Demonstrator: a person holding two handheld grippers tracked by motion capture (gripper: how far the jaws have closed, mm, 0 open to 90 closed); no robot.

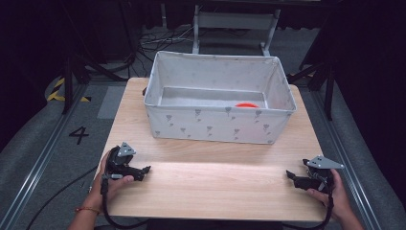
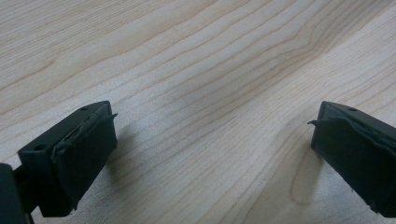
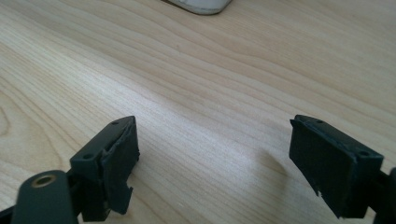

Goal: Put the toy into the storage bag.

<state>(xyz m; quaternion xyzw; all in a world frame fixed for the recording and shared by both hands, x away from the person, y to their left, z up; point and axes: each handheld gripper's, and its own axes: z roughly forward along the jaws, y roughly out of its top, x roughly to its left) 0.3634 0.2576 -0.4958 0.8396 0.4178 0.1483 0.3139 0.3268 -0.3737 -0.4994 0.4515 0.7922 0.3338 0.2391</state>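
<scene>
a: a pale wooden table (image 1: 215, 187) stands on grey carpet in a dark studio, its near half bare from the left edge to the right edge, so there is broad open room between the two hands.

b: and the far half?

a: a grey fabric bin (image 1: 218, 124) with a small printed pattern spans most of the width, leaving narrow strips of wood at either side. its near wall faces both grippers across the open wood.

b: where are the grippers?

a: the left gripper (image 1: 146, 169) sits low by the near left corner, held in the left hand (image 1: 112, 184), jaws pointing toward the middle. the right gripper (image 1: 289, 174) sits by the near right edge in the right hand (image 1: 335, 191), jaws pointing inward too. the bin is well apart from both.

b: holding anything?

a: no. in the left gripper view (image 2: 210, 140) and the right gripper view (image 3: 212, 149) the black jaws stand wide apart over bare wood grain, released, nothing between them.

b: what is in the bin?

a: a red object (image 1: 246, 105) lies on the bin's floor toward the right, partly hidden behind the near wall; its form cannot be told.
</scene>
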